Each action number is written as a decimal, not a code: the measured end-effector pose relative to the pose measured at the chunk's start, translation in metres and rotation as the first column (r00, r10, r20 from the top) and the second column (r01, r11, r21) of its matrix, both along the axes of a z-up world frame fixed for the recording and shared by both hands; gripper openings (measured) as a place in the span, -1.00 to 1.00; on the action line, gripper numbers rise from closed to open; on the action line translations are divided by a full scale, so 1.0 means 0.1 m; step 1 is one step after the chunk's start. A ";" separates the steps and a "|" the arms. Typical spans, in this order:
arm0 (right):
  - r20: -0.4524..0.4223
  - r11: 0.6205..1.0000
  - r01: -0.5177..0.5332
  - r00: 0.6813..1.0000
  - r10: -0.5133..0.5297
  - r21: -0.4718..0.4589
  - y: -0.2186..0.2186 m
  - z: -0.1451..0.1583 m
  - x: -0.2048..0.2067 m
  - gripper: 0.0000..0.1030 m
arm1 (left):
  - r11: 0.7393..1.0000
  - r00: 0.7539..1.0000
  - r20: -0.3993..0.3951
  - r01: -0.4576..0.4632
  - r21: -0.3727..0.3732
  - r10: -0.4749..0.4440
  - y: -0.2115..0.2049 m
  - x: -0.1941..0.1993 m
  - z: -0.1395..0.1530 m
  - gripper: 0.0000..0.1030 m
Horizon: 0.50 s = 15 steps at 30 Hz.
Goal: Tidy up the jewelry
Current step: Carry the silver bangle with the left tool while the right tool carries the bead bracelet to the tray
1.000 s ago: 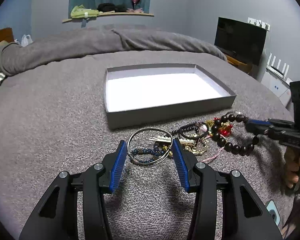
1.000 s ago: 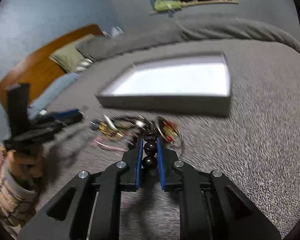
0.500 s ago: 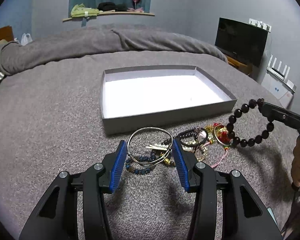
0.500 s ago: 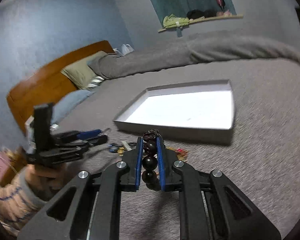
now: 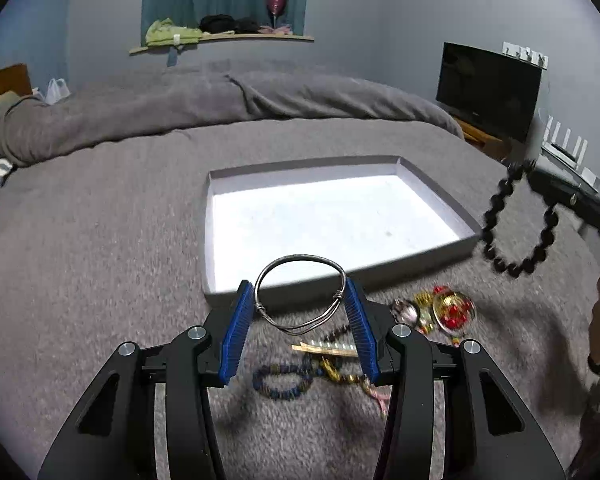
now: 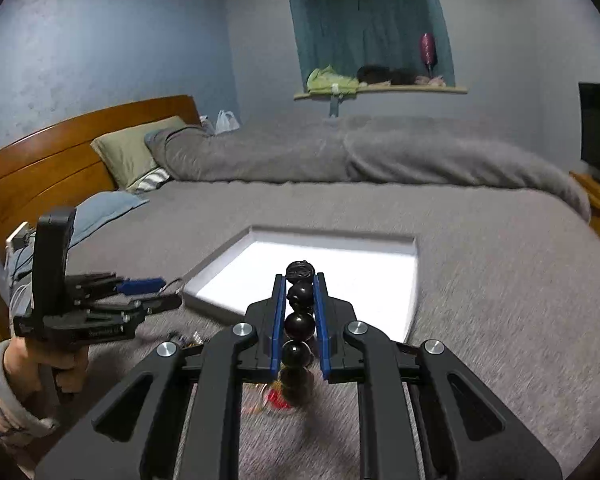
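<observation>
Holding a silver bangle (image 5: 300, 292) between our left gripper's (image 5: 300, 320) blue fingers (image 5: 236, 334), we are carrying it clear of the bed (image 5: 100, 240), over the near wall of the grey box (image 5: 432, 196). Our right gripper (image 6: 300, 320) is clamping a dark bead bracelet (image 6: 299, 324), hanging beside the box's right corner. Remaining jewelry (image 5: 436, 312) is lying near the bed's front edge.

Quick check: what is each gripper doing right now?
Left gripper: shut on thin silver wire bangle.
Right gripper: shut on dark round-bead bracelet.
</observation>
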State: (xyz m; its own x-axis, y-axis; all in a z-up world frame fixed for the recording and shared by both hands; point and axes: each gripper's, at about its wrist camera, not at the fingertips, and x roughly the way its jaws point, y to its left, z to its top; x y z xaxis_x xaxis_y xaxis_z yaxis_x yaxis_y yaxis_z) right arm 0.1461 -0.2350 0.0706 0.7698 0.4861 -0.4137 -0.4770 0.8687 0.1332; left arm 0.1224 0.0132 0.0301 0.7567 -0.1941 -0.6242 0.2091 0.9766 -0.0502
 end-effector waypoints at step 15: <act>0.039 0.999 0.041 0.998 -0.040 -0.033 0.10 -0.05 0.46 -0.73 | 0.995 0.995 0.003 -0.098 -0.021 0.098 0.06 0.39 -0.03 -0.06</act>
State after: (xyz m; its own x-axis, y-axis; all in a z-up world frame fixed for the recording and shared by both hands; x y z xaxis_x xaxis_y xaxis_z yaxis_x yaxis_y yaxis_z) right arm 0.1921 -0.2251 0.0653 0.8043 0.4404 -0.3990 -0.4455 0.8912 0.0856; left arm 0.1612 0.0195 0.0274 0.7755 -0.1317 -0.6175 0.1126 0.9912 -0.0699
